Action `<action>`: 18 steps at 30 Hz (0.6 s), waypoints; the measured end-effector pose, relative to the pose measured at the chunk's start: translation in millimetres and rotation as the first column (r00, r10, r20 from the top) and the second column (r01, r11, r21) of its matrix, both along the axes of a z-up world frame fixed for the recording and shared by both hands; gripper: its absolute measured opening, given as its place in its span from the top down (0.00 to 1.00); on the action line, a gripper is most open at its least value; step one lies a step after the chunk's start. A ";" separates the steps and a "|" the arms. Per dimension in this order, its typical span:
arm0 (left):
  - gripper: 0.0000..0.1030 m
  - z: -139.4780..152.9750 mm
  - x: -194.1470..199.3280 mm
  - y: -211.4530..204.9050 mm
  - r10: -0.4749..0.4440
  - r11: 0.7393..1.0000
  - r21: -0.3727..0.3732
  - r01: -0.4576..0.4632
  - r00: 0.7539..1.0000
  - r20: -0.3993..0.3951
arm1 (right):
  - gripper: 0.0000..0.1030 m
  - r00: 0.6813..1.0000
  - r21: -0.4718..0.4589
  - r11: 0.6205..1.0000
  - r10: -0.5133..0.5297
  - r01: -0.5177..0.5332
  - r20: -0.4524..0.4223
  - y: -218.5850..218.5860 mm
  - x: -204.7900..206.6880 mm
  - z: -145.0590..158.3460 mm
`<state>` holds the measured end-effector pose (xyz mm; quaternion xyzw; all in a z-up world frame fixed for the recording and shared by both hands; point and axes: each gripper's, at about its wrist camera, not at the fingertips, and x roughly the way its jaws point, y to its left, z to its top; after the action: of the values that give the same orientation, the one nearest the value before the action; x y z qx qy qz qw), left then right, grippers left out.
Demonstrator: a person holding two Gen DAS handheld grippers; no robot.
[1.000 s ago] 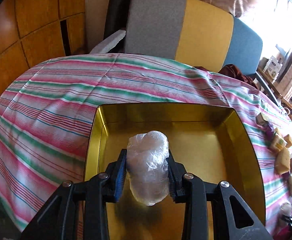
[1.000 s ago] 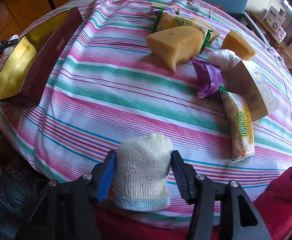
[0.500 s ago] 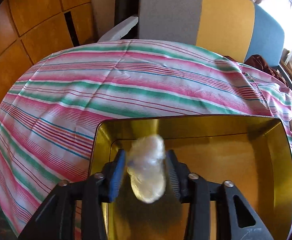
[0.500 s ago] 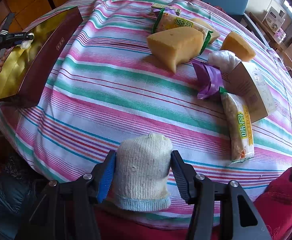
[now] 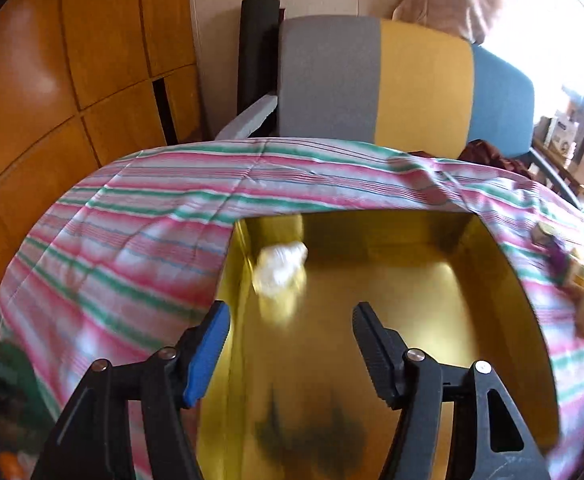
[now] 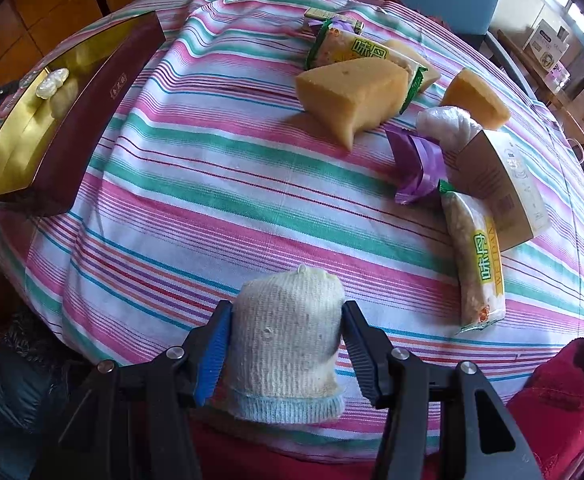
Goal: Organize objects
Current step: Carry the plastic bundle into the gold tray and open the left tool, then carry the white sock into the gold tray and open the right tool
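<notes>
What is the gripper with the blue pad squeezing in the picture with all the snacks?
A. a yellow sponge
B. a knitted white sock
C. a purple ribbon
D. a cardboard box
B: the right gripper has its pads pressed on both sides of the knitted white sock, while the other things lie farther off on the striped tablecloth.

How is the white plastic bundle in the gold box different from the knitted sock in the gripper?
The crinkly white plastic bundle lies loose inside the gold box; the cream knitted sock is pinched by the right gripper. The bundle is shiny; the sock is woolly with a blue cuff. Both are pale and soft-looking.
</notes>
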<state>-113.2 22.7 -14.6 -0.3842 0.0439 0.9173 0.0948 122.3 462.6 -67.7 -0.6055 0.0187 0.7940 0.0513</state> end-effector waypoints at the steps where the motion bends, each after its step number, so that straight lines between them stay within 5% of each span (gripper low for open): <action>1: 0.37 -0.3 10.2 0.0 -0.001 1.000 0.010 0.001 1.000 0.002 | 0.46 1.000 0.000 1.000 -0.003 0.003 -0.001 3.4 0.8 0.2; 16: 0.37 -3.3 78.4 -4.2 0.019 1.000 0.023 -0.018 1.000 -0.008 | 0.48 0.993 -0.064 0.997 -0.044 0.037 -0.112 54.1 11.3 16.5; 18: 0.37 -4.3 79.1 -6.0 0.023 0.999 0.022 -0.023 1.000 -0.004 | 0.48 0.990 -0.074 0.997 -0.040 0.030 -0.136 24.2 -21.1 28.0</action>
<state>-34.1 16.7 -18.9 -0.3815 0.0295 0.9197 0.0886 101.3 486.9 -39.6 -0.5505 0.0615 0.8315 0.0418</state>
